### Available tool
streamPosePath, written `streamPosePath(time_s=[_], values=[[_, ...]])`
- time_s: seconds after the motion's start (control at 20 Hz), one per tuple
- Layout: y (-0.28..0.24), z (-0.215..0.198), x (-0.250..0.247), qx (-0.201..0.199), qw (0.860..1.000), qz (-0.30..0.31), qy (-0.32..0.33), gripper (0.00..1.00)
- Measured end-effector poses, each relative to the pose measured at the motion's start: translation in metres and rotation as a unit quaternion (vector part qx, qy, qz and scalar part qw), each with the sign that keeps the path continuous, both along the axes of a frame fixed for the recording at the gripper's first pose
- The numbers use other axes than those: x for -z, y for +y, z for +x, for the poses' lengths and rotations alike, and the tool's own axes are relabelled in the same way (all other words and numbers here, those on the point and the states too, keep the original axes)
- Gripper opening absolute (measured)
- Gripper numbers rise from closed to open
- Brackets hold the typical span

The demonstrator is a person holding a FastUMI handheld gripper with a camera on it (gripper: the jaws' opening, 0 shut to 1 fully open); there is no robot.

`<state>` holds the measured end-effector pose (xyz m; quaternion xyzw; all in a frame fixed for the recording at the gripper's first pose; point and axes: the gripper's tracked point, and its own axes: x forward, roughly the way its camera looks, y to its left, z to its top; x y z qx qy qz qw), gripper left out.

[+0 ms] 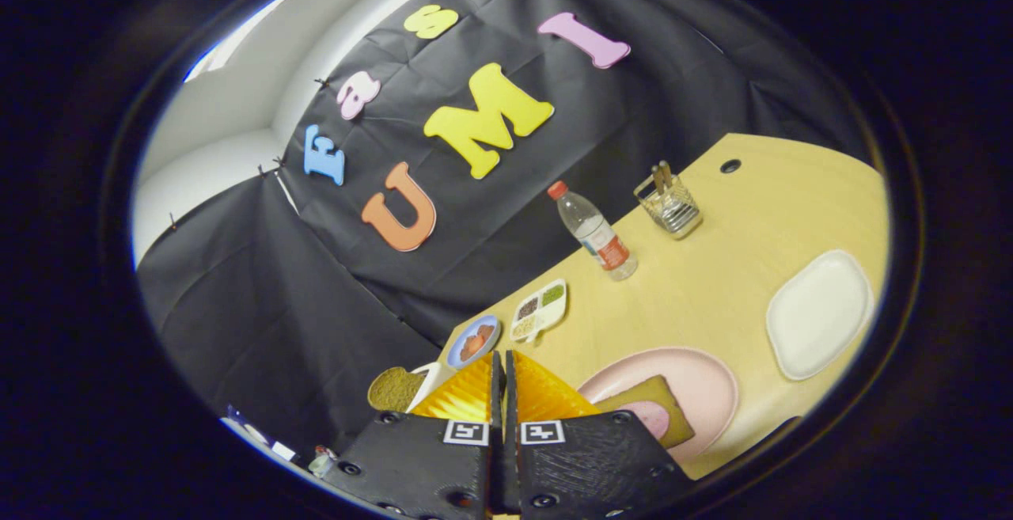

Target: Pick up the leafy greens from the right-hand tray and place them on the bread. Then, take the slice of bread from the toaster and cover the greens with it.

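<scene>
Overhead, we see the gripper (503, 370) with fingers pressed together, holding nothing | just beyond them, a brown bread slice (650, 408) lies on a round pink plate (704, 381) on the pale wooden table (712, 298) | a second brown bread slice (393, 389) stands beside the fingers | farther off: white rectangular tray (819, 313), clear plastic bottle (595, 231).

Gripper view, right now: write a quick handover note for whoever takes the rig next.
Gripper: shut, holding nothing, raised above the table.
Bread slice lies on the pink plate, just beyond the fingers, with a pink slice on it and no greens.
Another bread slice stands in the white toaster, beside the fingers.
White tray looks bare.
Done: nothing visible. Left: greens, then the covering slice.
</scene>
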<state>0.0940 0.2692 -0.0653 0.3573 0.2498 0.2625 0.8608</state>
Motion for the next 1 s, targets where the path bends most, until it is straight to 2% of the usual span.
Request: streamPosePath(time_s=[0.2, 0.65, 0.8, 0.85, 0.95, 1.0], values=[[0.015, -0.001, 0.029, -0.004, 0.999, 0.018, 0.030, 0.00], [-0.036, 0.016, 0.078, 0.063, 0.996, -0.029, 0.054, 0.00], [-0.057, 0.019, 0.095, 0.083, 0.993, -0.063, 0.057, 0.02], [-0.060, 0.021, 0.104, 0.085, 0.992, -0.074, 0.062, 0.10], [-0.064, 0.016, 0.104, 0.082, 0.991, -0.080, 0.062, 0.20], [-0.066, 0.016, 0.105, 0.083, 0.991, -0.086, 0.059, 0.32]])
